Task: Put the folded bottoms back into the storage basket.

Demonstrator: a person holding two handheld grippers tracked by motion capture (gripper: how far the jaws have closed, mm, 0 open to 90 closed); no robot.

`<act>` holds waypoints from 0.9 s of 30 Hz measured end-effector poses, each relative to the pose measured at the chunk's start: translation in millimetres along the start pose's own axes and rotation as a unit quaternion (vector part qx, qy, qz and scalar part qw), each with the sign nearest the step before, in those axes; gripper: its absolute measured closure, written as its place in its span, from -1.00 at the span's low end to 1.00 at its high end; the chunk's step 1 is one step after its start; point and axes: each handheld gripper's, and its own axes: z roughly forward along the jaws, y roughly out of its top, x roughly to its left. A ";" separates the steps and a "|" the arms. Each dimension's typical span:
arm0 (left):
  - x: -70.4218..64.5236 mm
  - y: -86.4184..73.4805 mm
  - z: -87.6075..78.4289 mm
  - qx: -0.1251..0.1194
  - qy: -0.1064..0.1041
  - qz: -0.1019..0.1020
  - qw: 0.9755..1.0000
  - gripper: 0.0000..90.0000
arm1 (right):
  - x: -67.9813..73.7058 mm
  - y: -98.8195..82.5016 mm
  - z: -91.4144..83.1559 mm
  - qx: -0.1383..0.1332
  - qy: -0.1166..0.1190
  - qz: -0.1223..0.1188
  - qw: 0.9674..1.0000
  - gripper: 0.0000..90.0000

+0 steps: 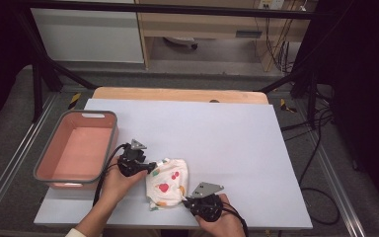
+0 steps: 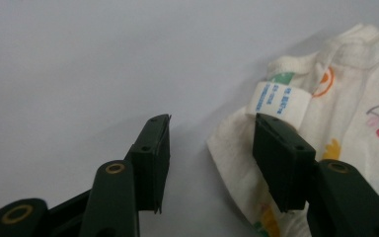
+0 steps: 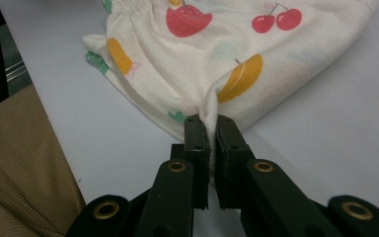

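garment: small cream baby garment [image 1: 167, 183] w/ fruit print, bunched on the counter [image 1: 227, 133], near my edge, between my two claws.
long axis: runs roughly from upper L to lower R in the high view; my claws sit at its two ends.
label: white care label [image 2: 278, 100] at the neck end, facing my L claw.
R claw: my right claw [image 3: 209, 123] is pinched tight on a fold of the garment's hem; cloth peaks up between the pads. In the high view it's at the garment's lower R corner [image 1: 187, 201].
L claw: my left claw [image 2: 209, 136] is about half apart, not clamped on anything yet. One pad overlaps the cloth edge just under the label; the other is over bare counter. Can't tell if the cloth-side pad touches or just hovers.
key relation: the garment edge lies to the R of the L claw's gap in the left gripper view, i.e. only partly between the jaws. L hand is the nearer one to the neck end; R already has the opp. end.
next, I reckon: slide L claw a bit toward the label so the edge sits btw both pads, then close.
risk: closing now could catch only a sliver or nudge the cloth away.
bin: pink bin [image 1: 45, 159] w/ grey rim, just L of my left hand, apart from the garment.
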 end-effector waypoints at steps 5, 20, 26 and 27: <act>-3.7 0.2 0.4 0.001 0.002 0.013 1.000 0.18 | -1.5 0.2 0.0 0.001 0.006 0.001 1.000 0.91; -5.3 23.5 -14.8 -0.014 -0.047 0.032 0.998 0.94 | -0.9 14.8 -5.1 -0.010 0.014 -0.021 1.000 0.92; -8.2 44.4 -26.1 -0.020 -0.040 0.059 0.997 0.94 | -8.7 28.8 -16.3 -0.024 0.013 -0.024 0.999 0.92; -8.5 47.4 -27.5 -0.022 -0.038 0.061 0.997 0.94 | -9.6 30.6 -17.7 -0.026 0.014 -0.022 0.999 0.92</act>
